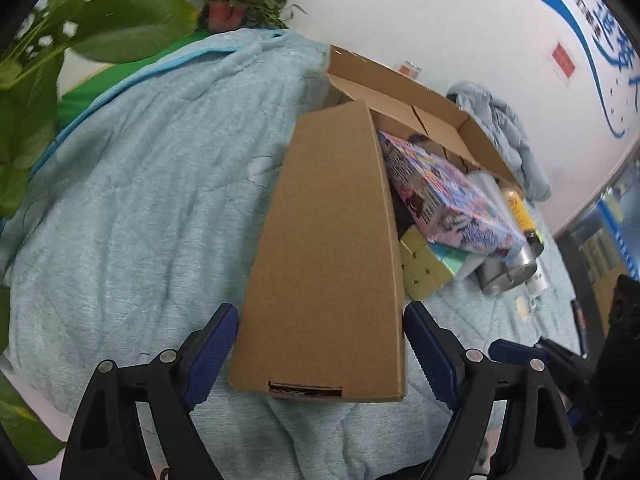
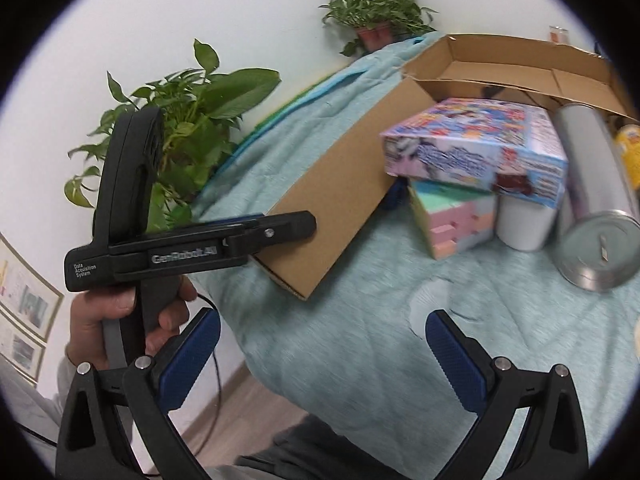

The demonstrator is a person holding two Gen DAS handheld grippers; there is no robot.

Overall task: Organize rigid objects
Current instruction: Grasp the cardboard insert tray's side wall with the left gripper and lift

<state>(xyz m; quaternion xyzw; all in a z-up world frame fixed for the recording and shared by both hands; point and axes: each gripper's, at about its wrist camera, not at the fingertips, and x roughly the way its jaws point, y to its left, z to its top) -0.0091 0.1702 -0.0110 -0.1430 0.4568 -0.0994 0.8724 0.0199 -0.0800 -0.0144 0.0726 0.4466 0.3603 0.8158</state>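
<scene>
Left tongs [image 1: 320, 354] spread wide astride the cardboard box flap [image 1: 324, 248], pads not touching it; right tongs [image 2: 322, 346] released above the teal quilt [image 2: 360, 320]; beyond, a colourful printed box [image 2: 476, 148] rests on a pastel cube [image 2: 452, 220] beside a silver tin [image 2: 596, 220].

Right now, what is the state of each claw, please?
Left claw: open, its fingers on either side of the cardboard flap, not clamped.
Right claw: open, holding nothing, above the blanket.
</scene>
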